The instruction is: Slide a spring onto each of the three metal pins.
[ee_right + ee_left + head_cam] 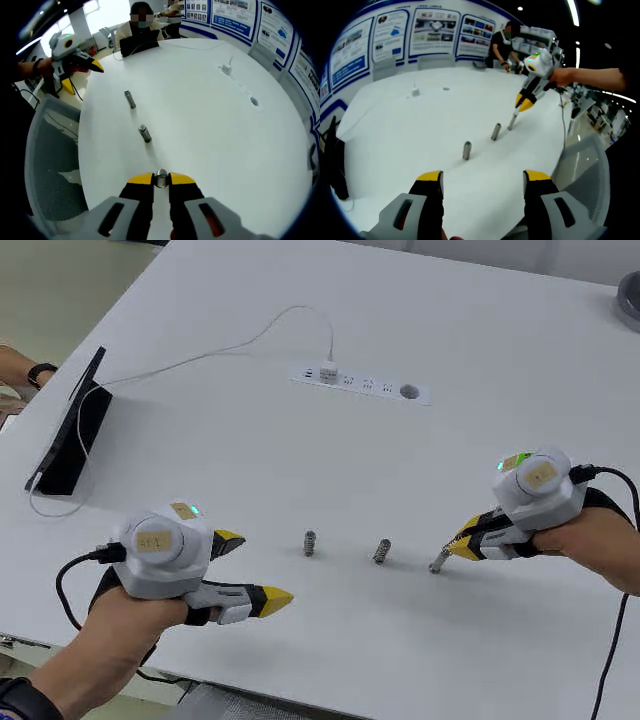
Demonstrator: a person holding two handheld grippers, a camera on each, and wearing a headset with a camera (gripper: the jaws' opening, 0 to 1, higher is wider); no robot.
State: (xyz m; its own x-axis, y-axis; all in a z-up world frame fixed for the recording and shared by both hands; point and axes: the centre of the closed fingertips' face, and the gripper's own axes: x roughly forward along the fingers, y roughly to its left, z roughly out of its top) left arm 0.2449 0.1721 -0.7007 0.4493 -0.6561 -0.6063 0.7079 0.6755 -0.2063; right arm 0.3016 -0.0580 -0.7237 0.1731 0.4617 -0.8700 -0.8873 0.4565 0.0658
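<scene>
Left claw (262, 568) gapes apart over white table (400, 490); right claw (455, 548) clamps a small coiled metal spring (438, 561).

A: What colours show?
B: Left tongs (258, 568) and right tongs (455, 549) alike: pale grey bodies, black jaws, yellow tips.
A: Around them?
B: White surface (300, 470), each spring (382, 551) silver with coil ribbing, black tablet (75, 430) far left.

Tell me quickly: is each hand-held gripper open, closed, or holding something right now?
Left hand-held gripper: open, holding nothing.
Right hand-held gripper: closed on a spring.
</scene>
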